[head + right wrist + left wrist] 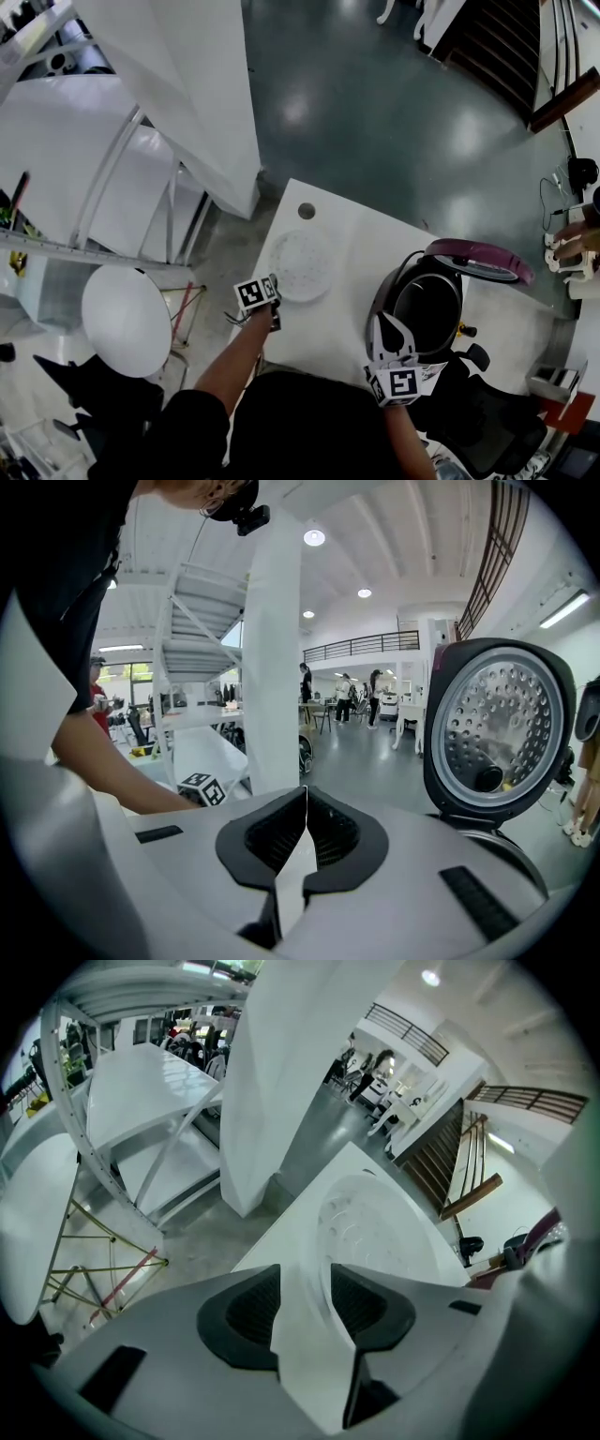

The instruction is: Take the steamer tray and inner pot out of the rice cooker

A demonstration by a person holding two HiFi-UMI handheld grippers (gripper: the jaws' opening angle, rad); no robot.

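The white perforated steamer tray [302,265] lies flat on the white table [356,234], left of the rice cooker. My left gripper [277,292] is at the tray's near left edge. In the left gripper view the tray [375,1227] rim runs between the open jaws of the left gripper [305,1283], and the pads do not press on it. The cooker's purple lid [480,261] stands up, and the dark inner pot [427,305] sits inside. My right gripper [386,328] hovers at the cooker's near left side, shut on nothing. The right gripper view shows that gripper [305,803] with the raised lid [492,728] at right.
A small round hole [307,211] marks the table's far corner. A white round stool [125,319] stands on the floor at left, beside a white pillar [187,94] and stairs. A black chair [487,408] is at the lower right.
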